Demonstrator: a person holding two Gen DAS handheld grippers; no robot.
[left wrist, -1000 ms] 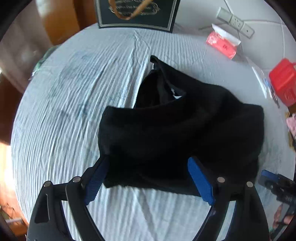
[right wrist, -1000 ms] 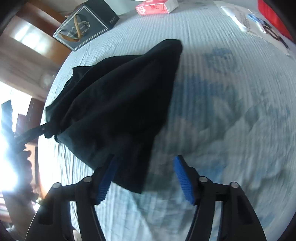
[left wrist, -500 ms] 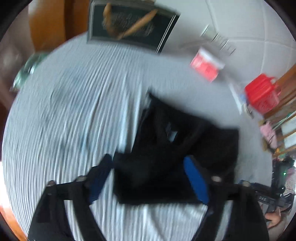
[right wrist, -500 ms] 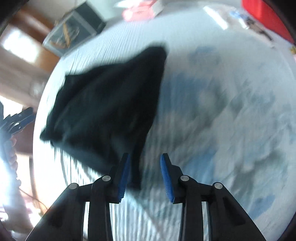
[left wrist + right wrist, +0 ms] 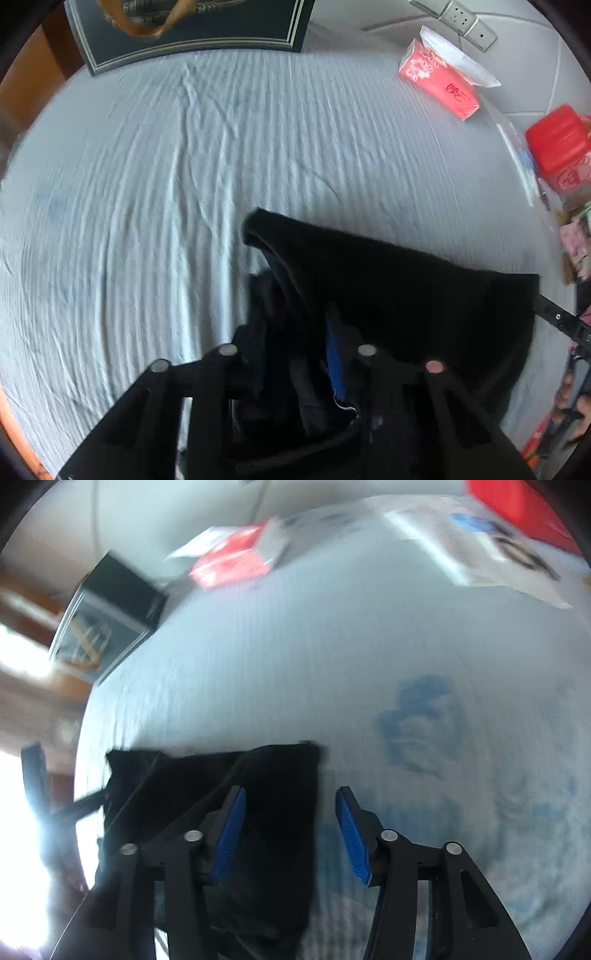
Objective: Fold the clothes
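Since the earlier frame, the left gripper [image 5: 295, 354] has closed from wide open onto bunched cloth of the black fabric garment [image 5: 399, 295], which has shifted nearer the camera.

Left wrist view: the garment lies on the pale blue ribbed bedsheet [image 5: 184, 184], its long axis running from a pointed corner at upper left toward the lower right.

Right wrist view (blurred): the right gripper [image 5: 288, 834] stands parted, its left blue pad [image 5: 231, 834] over the garment [image 5: 266, 805], its right pad over bare sheet [image 5: 295, 646]; nothing is clamped.
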